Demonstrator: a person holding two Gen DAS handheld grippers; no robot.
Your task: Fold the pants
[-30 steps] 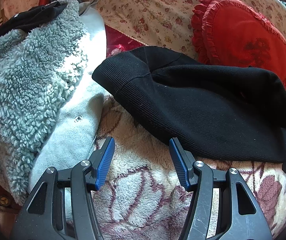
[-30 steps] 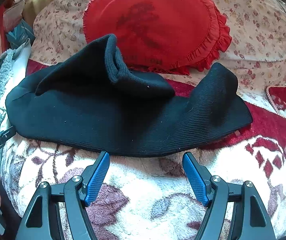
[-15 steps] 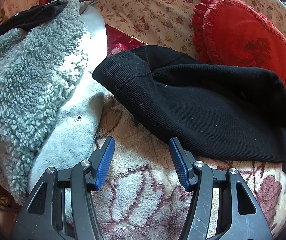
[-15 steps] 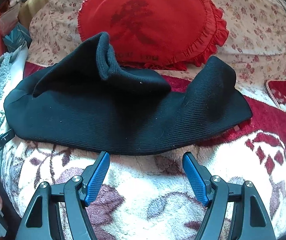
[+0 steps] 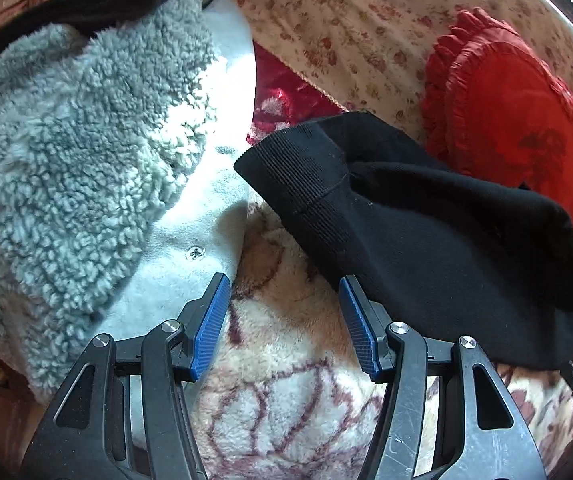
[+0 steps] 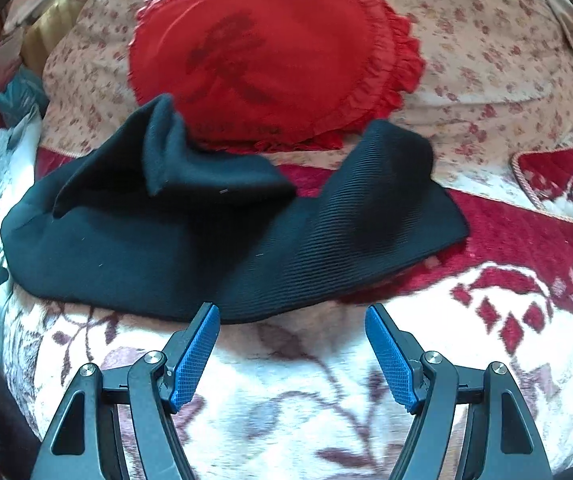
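The black ribbed pants lie bunched on a patterned fleece blanket, one cuff end pointing up left. In the right wrist view the pants stretch across the middle, with one end folded up at the back. My left gripper is open and empty, just in front of the pants' near edge, its right finger close to the fabric. My right gripper is open and empty, its left fingertip at the pants' near hem.
A grey sherpa-lined jacket lies piled to the left of the pants, with a black garment on top. A red frilled heart cushion leans on a floral pillow behind. A red patterned cover lies at right.
The right gripper has moved forward and right along the near hem of the pants. The left view has shifted slightly. Both grippers stay open.
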